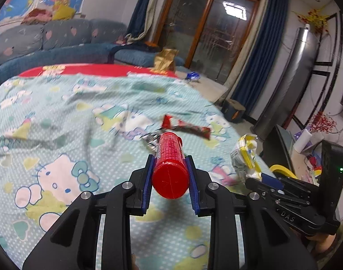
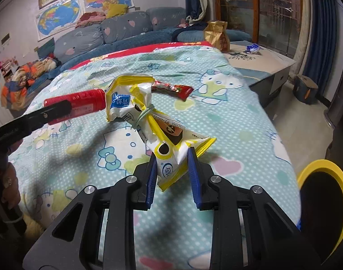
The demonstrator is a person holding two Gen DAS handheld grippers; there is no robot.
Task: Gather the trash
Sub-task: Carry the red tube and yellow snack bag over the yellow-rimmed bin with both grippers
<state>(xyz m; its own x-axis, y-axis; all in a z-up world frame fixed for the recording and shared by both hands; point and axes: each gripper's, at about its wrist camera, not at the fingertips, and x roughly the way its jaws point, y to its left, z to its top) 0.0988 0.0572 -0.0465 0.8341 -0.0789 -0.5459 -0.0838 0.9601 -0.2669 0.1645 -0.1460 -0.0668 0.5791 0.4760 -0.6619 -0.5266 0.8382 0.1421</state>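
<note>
My left gripper (image 1: 170, 162) is shut on a red plastic bottle (image 1: 170, 168), lifted above the cartoon-print blanket (image 1: 59, 135); its cap end faces the camera. The same red bottle (image 2: 81, 105) shows at the left of the right wrist view, in the left gripper (image 2: 59, 111). My right gripper (image 2: 172, 159) is shut on a crumpled yellow-and-white snack bag (image 2: 149, 117) tied with a green band. That bag (image 1: 245, 155) hangs at the right of the left wrist view. A red wrapper (image 1: 187, 128) and a silvery wrapper (image 1: 151, 140) lie on the blanket beyond the bottle.
A black bin with a yellow rim (image 2: 324, 202) stands at the blanket's right edge. A gold bag (image 2: 217, 36) and a blue wrapper (image 2: 253, 47) sit on the low table (image 2: 261, 63) beyond. A blue sofa (image 1: 59, 42) lines the far wall. A hand (image 2: 7, 180) holds the left gripper.
</note>
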